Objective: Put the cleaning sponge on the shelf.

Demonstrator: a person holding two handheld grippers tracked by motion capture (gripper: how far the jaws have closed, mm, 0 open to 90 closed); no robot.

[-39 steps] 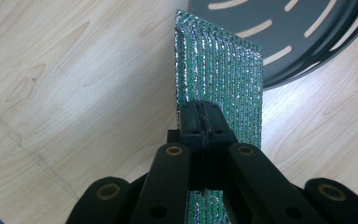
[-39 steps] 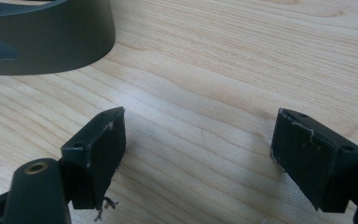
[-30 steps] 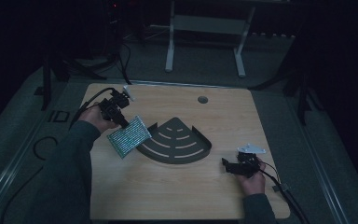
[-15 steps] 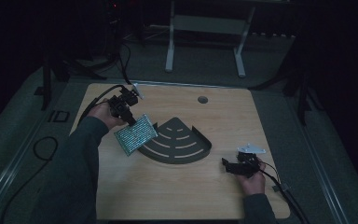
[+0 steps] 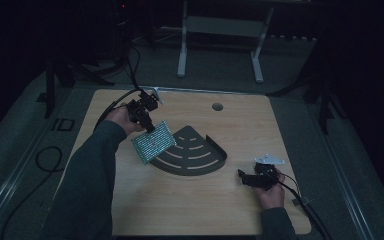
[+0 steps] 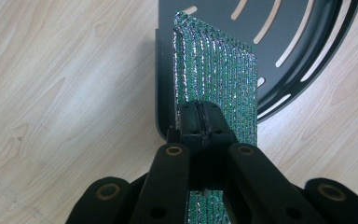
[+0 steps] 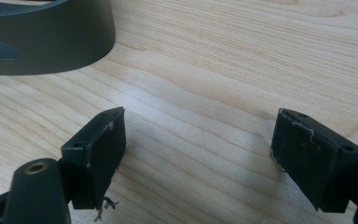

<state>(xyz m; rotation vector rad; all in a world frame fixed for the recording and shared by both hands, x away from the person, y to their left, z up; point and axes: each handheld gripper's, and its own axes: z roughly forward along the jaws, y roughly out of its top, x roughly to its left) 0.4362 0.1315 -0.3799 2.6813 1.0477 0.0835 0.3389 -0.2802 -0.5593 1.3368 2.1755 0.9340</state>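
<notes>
- Green glittery sponge sits clenched in the left gripper, centre frame, above the dark slotted tray.
- Right gripper gapes wide, holding nothing, lower frame over the wooden table.

The left tongs hide the green sponge's near edge; its bottom is cropped.

Dim room, grey floor

Wooden table, dark slotted tray
</notes>
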